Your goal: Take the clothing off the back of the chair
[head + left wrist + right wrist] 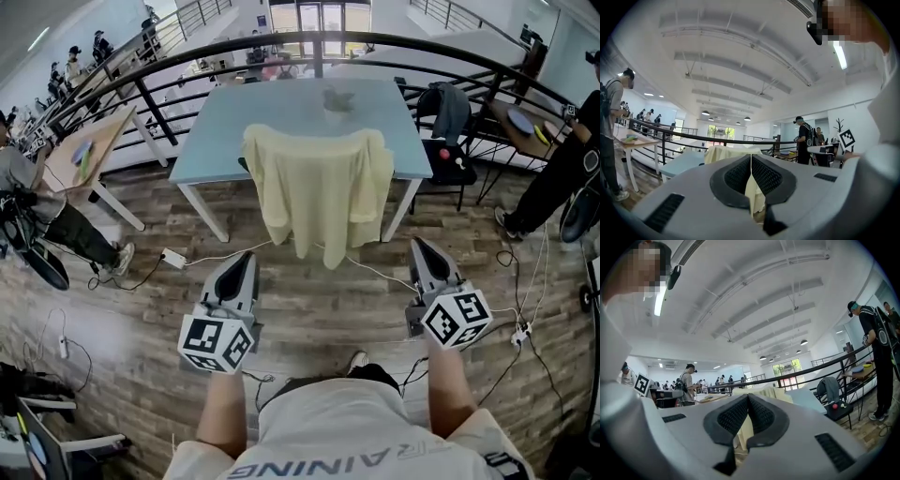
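Observation:
A pale yellow garment (319,187) hangs over the back of a chair pushed against a light blue table (272,112); the chair itself is almost wholly covered. My left gripper (246,258) is shut and empty, short of the garment's lower left hem. My right gripper (418,246) is shut and empty too, beside the garment's lower right. In the left gripper view the jaws (751,157) are pressed together, with the yellow garment (727,152) straight ahead. The right gripper view shows closed jaws (748,397) and the garment (766,392) beyond them.
A black railing (375,42) curves behind the table. A black chair (448,155) with a grey jacket stands at the right. People stand at the left and right edges. A white power strip (172,257) and cables lie on the wooden floor.

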The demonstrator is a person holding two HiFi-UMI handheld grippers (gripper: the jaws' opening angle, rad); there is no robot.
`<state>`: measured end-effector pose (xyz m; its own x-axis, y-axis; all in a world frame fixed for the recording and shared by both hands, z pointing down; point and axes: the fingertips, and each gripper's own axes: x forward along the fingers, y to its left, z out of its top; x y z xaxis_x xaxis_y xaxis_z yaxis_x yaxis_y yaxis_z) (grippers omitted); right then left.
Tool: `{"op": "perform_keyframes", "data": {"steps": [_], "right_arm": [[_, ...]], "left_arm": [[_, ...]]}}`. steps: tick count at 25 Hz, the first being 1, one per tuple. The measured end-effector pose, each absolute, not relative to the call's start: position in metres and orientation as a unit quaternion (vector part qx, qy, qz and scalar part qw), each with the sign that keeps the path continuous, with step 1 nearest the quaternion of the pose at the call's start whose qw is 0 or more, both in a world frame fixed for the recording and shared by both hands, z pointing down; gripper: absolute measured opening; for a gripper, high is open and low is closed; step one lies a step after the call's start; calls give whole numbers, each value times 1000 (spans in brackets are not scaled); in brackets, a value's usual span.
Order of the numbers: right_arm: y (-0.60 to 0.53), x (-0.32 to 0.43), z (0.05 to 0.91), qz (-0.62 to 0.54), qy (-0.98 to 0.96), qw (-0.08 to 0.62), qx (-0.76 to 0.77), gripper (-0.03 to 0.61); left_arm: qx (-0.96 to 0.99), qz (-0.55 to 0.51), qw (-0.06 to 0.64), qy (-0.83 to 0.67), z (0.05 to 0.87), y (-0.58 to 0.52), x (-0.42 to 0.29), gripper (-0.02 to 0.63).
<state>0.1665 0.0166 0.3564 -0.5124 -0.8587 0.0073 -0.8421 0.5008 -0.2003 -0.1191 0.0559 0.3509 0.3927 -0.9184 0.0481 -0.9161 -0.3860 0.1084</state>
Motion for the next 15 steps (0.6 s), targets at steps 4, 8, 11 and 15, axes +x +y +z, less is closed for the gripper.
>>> {"op": "perform_keyframes", "data": {"steps": [4,8,11,15], "right_arm": [[-22,197,362,-101,872,47,-476,23],[-58,219,375,-117,881,44,-457,23],[-78,220,384,-124,890,37,-437,23],[-102,213,391,-128,898,37,-420,23]], "left_arm": [[823,-2,63,-564,354,27,-87,38],[810,5,67,-583,358,-1,-63,38],[799,7,71,-597,362,-19,-58,38],[795,8,74,-602,365,-43,-60,38]]}}
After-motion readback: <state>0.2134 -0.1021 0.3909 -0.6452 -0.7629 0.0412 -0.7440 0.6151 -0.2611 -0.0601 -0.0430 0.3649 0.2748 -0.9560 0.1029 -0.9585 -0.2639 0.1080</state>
